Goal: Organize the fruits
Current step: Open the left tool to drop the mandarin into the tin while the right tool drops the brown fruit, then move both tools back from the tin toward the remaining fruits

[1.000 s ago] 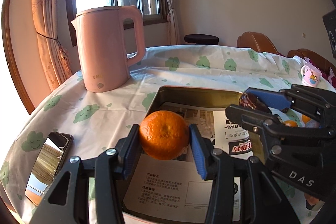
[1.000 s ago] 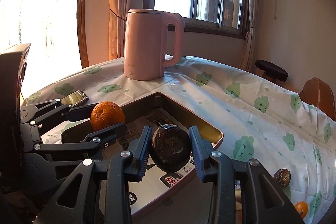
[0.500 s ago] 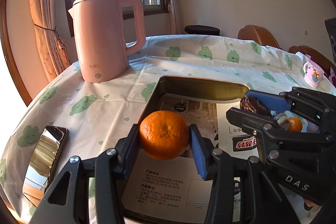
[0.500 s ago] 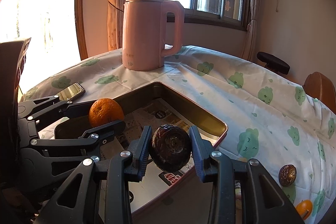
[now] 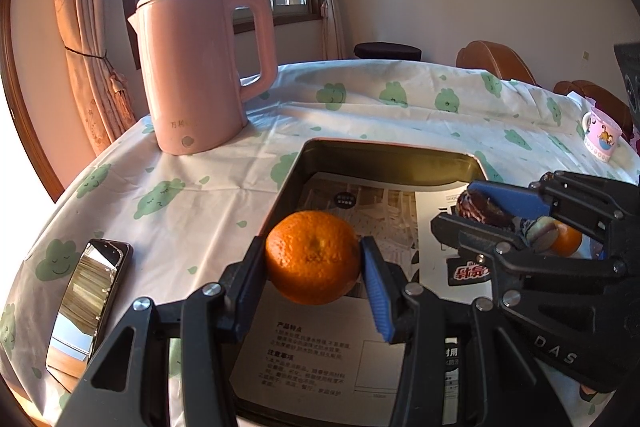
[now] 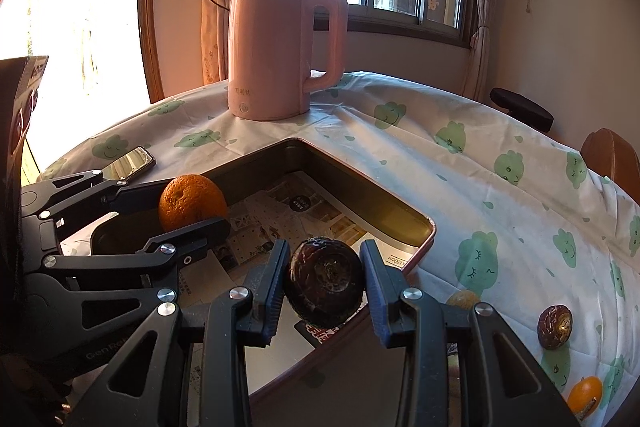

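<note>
My left gripper (image 5: 314, 267) is shut on an orange mandarin (image 5: 312, 255) and holds it over the near left part of a metal tray (image 5: 384, 153) lined with printed paper. My right gripper (image 6: 324, 285) is shut on a dark wrinkled passion fruit (image 6: 325, 281) over the tray's near right edge (image 6: 420, 255). In the right wrist view the left gripper (image 6: 188, 205) with the mandarin (image 6: 191, 202) shows at left. In the left wrist view the right gripper (image 5: 486, 205) with the dark fruit (image 5: 478, 209) shows at right.
A pink kettle (image 5: 200, 67) stands behind the tray. A phone (image 5: 86, 301) lies at the table's left edge. Another dark fruit (image 6: 555, 327) and a small orange fruit (image 6: 584, 393) lie on the cloth at right. A patterned mug (image 5: 602, 139) stands far right.
Both grippers have dipped lower toward the tray with their fruits held; the kettle and window have risen in view. Grips are unchanged.
</note>
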### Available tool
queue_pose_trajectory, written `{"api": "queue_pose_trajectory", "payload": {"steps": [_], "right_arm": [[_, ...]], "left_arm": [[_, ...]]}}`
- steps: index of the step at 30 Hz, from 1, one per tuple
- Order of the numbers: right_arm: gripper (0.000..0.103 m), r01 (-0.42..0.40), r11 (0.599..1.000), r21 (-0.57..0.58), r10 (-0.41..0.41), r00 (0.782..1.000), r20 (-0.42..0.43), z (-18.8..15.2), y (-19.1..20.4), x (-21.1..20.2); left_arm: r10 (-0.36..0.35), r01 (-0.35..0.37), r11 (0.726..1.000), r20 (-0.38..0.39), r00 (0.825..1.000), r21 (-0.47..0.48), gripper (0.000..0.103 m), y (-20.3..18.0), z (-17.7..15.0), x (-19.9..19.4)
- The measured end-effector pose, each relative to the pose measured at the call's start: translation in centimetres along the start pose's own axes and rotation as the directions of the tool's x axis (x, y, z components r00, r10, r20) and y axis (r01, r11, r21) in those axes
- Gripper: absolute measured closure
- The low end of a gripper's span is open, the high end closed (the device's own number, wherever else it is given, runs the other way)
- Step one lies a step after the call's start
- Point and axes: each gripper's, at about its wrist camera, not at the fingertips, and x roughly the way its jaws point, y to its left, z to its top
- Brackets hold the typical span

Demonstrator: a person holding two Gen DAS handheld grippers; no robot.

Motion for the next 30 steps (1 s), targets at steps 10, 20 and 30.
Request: {"api": "queue_pose_trajectory", "payload": {"steps": [10, 20, 30], "right_arm": [[0.063, -0.017, 1.0, 0.01, 0.017, 1.0, 0.005, -0.2, -0.3, -0.1], [0.038, -0.001, 0.999, 0.05, -0.001, 0.999, 0.044, -0.3, -1.2, -2.2], [0.027, 0.1, 0.993, 0.06, -0.104, 0.992, 0.075, -4.0, -4.3, -9.2]], "left_arm": [[0.019, -0.019, 1.0, 0.02, 1.0, 0.01, 0.054, -0.1, 0.0, -0.4], [0.025, -0.022, 0.999, 0.103, 0.994, -0.029, 0.035, 0.2, -0.5, -2.5], [-0.108, 0.103, 0.994, 0.196, 0.975, 0.034, 0.022, -5.3, -1.3, -6.9]]}}
